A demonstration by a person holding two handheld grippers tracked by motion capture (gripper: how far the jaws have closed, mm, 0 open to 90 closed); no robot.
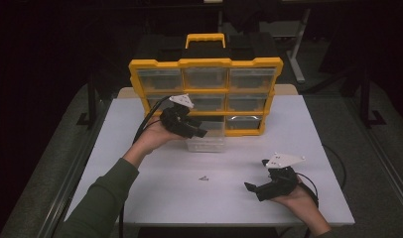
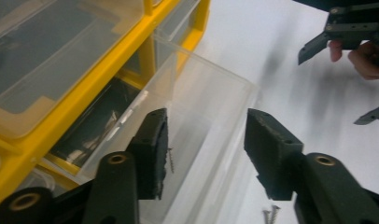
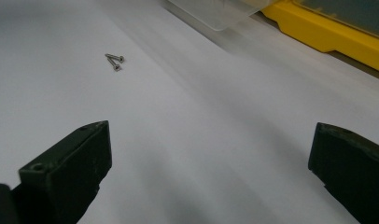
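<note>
A yellow organizer case (image 1: 205,63) stands upright at the back of the white table (image 1: 140,193). One clear drawer (image 1: 205,144) is pulled out at its bottom middle. My left gripper (image 1: 202,133) hovers open over that drawer (image 2: 211,84). In the left gripper view a small screw (image 2: 170,159) shows right beside the left pad of my left gripper (image 2: 206,126); whether it clings to the pad or lies in the drawer is unclear. Two screws (image 1: 203,178) lie on the table, ahead of my open, empty right gripper (image 3: 211,135), which sits at the front right (image 1: 255,174).
The case's other clear drawers (image 1: 160,78) are shut in their yellow frame (image 2: 85,100). The pulled-out drawer's corner (image 3: 215,11) and the case's yellow base (image 3: 327,28) lie beyond the two screws (image 3: 115,60). Bare white table surrounds the screws (image 2: 270,213).
</note>
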